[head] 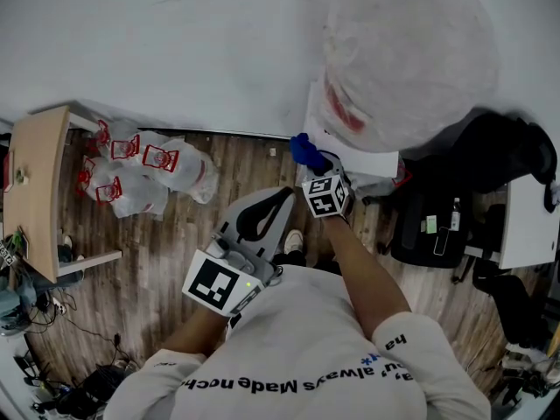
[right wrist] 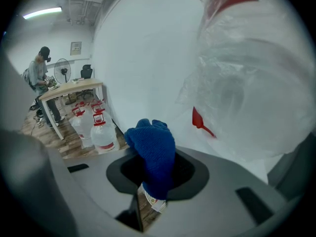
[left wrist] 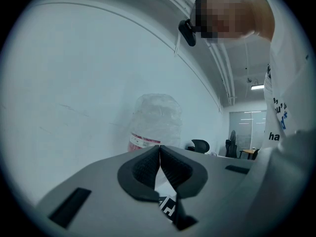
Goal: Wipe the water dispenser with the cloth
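- Blue cloth (right wrist: 150,154), bunched into a wad, is clamped between the jaws of the right tongs (right wrist: 153,176), with its bulk standing out past the tips.
- From the head view, the cloth is at the near left edge of the water dispenser (head: 359,157), level with its white top and just below the plastic-wrapped bottle (head: 402,55) that sits on it. I cannot tell whether the cloth is pressed on the surface or just short of it.
- The left tongs (left wrist: 159,154) are closed with nothing between the pads. They hang well back from the dispenser, close to the person's body, and take no part.
- The step in hand looks like the start of the wipe: the cloth is brought to the dispenser, and no part of the casing looks any different from the rest.
- The next move calls for pressing the wad flat on the dispenser's casing and sweeping along it. The grip must stay firm so the cloth does not drag out, and the strokes should keep clear of the loose plastic round the bottle.
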Tool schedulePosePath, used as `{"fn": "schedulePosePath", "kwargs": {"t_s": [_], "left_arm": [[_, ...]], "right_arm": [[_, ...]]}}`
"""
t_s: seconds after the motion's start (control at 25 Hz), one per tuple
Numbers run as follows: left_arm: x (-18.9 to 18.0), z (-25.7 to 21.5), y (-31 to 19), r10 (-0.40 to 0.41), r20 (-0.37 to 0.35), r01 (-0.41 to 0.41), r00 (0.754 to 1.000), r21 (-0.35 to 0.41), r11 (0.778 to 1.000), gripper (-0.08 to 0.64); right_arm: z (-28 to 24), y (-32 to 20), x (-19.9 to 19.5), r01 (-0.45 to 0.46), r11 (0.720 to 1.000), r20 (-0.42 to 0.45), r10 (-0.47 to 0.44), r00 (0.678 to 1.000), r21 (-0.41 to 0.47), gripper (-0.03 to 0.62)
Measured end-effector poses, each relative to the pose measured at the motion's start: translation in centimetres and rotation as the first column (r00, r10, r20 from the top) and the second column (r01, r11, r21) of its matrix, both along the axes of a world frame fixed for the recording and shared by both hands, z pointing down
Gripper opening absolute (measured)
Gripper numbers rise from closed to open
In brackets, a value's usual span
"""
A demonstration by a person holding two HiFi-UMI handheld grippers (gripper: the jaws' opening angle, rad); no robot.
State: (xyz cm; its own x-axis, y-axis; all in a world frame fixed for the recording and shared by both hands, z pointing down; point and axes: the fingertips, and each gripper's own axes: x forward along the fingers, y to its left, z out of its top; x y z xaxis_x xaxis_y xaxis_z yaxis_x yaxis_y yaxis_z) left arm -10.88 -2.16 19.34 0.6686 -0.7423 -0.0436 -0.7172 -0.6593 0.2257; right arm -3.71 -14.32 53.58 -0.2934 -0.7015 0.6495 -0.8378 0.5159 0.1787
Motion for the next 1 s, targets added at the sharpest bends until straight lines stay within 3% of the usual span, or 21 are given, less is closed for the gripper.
{"fn": "schedulePosePath", "kwargs": {"t_s": [0.56, 0.84, 1.0], "left_arm": [[0.1, -0.3, 0.3, 0.001, -0.001, -0.001, 1.0, 0.006, 1.0, 0.02], [0.1, -0.5, 0.3, 0.002, -0.004, -0.002, 1.0, 0.009, 1.0, 0.02], [0.4, -0.4, 0.3, 0.007, -0.004, -0.007, 1.0, 0.007, 1.0, 0.02]], "right_arm": [[-0.3, 0.9, 0.1, -0.023, 0.999, 0.082, 0.026, 0.996, -0.03, 0.098], [-4.1, -0.6, 2.2, -0.147, 0.986, 0.196, 0.129, 0.972, 0.077, 0.1], [-4.2, -1.5, 5.6, -0.275, 0.96, 0.258, 0.251, 0.933, 0.061, 0.1]]}}
